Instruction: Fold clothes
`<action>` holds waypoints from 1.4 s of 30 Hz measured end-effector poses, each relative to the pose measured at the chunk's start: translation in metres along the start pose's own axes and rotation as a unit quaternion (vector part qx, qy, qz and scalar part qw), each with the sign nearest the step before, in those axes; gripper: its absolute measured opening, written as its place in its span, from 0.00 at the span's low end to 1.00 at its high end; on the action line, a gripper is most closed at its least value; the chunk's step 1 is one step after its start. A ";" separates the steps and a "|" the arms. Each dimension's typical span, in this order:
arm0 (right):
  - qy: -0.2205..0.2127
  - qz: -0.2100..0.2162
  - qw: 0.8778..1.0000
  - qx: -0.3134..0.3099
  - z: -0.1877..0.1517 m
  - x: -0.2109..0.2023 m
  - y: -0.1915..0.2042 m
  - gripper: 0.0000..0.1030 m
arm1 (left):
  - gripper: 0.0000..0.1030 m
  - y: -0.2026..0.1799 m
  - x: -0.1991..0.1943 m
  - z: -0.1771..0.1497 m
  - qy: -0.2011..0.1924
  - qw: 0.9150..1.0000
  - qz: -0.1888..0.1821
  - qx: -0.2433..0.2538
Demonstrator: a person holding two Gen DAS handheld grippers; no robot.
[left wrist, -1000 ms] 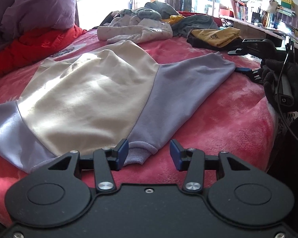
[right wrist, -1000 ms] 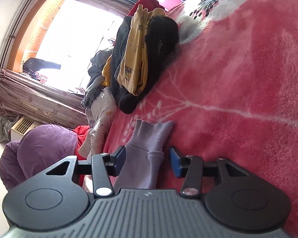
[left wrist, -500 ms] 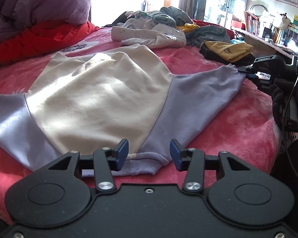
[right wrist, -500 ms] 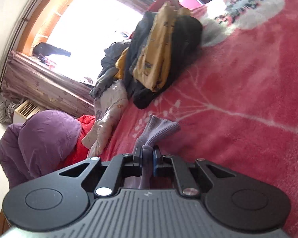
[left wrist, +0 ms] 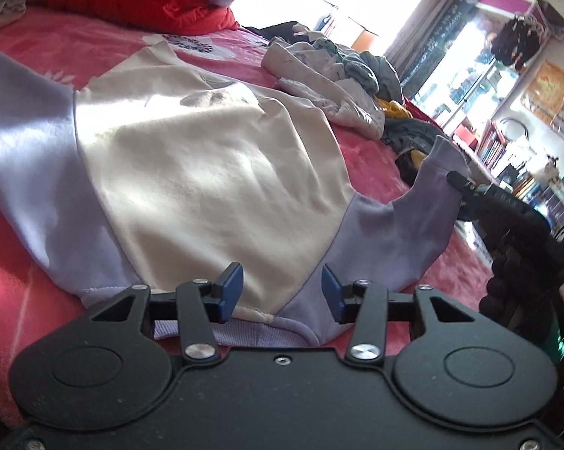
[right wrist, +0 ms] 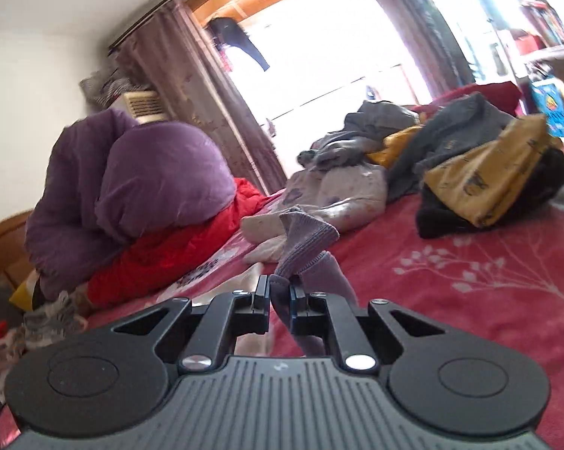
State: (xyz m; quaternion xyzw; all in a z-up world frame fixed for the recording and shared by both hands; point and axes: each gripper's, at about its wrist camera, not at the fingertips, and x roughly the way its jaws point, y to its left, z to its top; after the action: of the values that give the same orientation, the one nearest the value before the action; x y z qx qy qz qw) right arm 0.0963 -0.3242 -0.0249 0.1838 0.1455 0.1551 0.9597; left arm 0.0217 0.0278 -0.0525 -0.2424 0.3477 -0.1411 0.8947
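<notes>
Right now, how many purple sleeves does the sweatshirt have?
2. One sleeve lies flat on the left of the bed. The other sleeve is lifted on the right, its cuff pinched in the right claw.

Hard daylight pours through the window (right wrist: 319, 67), blown out white at the top of both views. A sunlit patch glares on the sweatshirt (left wrist: 192, 157). Fisheye edges curve; the right-wrist view smears slightly.

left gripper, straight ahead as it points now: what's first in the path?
Likely the sweatshirt: its hem sits right between the open left gripper fingers, cream body just beyond. Depth is hard to judge.
</notes>
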 end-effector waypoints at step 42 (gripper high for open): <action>0.032 0.043 0.735 -0.676 -0.204 -0.022 0.235 0.11 | 0.22 0.080 0.037 0.020 0.017 0.952 -0.115 -0.283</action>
State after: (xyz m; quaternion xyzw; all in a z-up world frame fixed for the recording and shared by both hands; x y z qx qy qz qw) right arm -0.0497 -0.0615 -0.1085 -0.5126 0.0246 0.2598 0.8180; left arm 0.0691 0.0862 -0.1030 -0.5217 0.3581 -0.1429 0.7610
